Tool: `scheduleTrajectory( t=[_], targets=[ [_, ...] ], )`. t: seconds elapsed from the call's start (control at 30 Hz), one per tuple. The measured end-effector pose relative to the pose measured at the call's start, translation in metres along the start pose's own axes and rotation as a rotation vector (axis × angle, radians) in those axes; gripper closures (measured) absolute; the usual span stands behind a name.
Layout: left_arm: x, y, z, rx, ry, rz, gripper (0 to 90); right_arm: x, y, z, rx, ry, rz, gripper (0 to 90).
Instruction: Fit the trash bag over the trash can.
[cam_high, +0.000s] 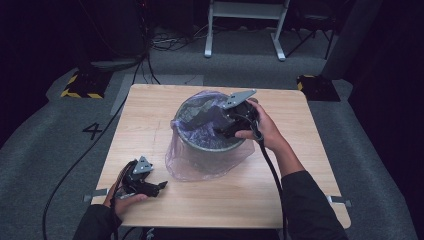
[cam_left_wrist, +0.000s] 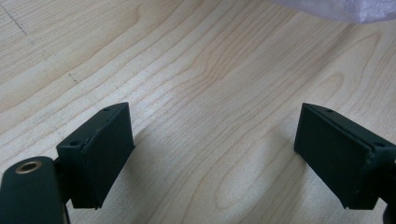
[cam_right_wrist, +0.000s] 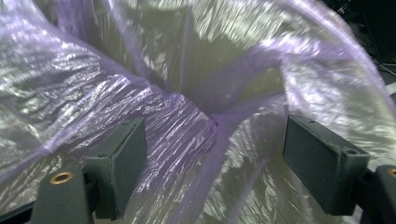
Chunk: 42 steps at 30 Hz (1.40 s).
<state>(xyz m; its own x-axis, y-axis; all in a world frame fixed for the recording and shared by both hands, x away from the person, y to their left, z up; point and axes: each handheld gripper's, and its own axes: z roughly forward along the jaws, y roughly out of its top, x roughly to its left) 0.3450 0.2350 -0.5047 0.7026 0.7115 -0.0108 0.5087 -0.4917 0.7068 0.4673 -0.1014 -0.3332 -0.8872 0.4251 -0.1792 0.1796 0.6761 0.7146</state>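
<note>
- My right gripper (cam_high: 227, 117) is poked down into the mouth of the bin, jaws spread wide with nothing pinched. In the right gripper view (cam_right_wrist: 212, 154) the crinkly purple bag (cam_right_wrist: 154, 107) bunches up between and behind the pads, but neither pad presses on it.
- The right hand (cam_high: 262, 130) wraps the gripper body from the far-right side, wrist cocked, forearm and dark sleeve running back toward the near-right edge. The grey plate on top tilts up over the rim.
- The bin (cam_high: 212, 142) is a round grey bucket sitting about mid-table, a bit to the far side. The purple bag (cam_high: 205, 165) lines it and drapes down over the outside onto the table (cam_high: 300, 165).
- My left gripper (cam_high: 150, 187) is way off at the near-left corner, well apart from the bin, lying low over the wood.
- In the left gripper view (cam_left_wrist: 212, 149) its jaws are also wide apart, just bare wood grain between them, with a sliver of bag at the top right.
- The left hand (cam_high: 122, 195) holds it from the near side, knuckles at the table edge.
</note>
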Motion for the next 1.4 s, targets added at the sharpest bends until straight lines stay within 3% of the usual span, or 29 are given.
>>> scheduleTrajectory(
  t=[0.13,0.27,0.4,0.53,0.67,0.77,1.0,1.4],
  targets=[
    [0.000,0.000,0.000,0.000,0.000,0.000,11.3,0.002,0.000,0.000,0.000,0.022,-0.021,24.1],
    [0.000,0.000,0.000,0.000,0.000,0.000,11.3,0.004,0.002,0.002,0.037,0.042,-0.046,26.7],
    [0.000,0.000,0.000,0.000,0.001,0.000,11.3,0.003,0.004,0.005,0.097,0.070,-0.065,29.5],
    [0.000,0.000,0.000,-0.001,0.001,-0.001,11.3,0.001,0.008,0.011,0.183,0.098,-0.048,28.3],
    [0.000,0.000,0.000,-0.002,0.001,-0.001,11.3,0.001,0.012,0.017,0.282,0.091,-0.044,27.1],
    [0.000,0.000,0.000,-0.002,0.001,-0.001,11.3,0.001,0.014,0.020,0.317,0.086,-0.038,26.2],
    [0.000,0.000,0.000,-0.002,0.001,-0.001,11.3,-0.001,0.015,0.022,0.342,0.086,-0.017,24.4],
    [0.000,0.000,0.000,-0.001,0.001,-0.001,11.3,0.000,0.016,0.025,0.387,0.087,-0.029,22.1]
  ],
)
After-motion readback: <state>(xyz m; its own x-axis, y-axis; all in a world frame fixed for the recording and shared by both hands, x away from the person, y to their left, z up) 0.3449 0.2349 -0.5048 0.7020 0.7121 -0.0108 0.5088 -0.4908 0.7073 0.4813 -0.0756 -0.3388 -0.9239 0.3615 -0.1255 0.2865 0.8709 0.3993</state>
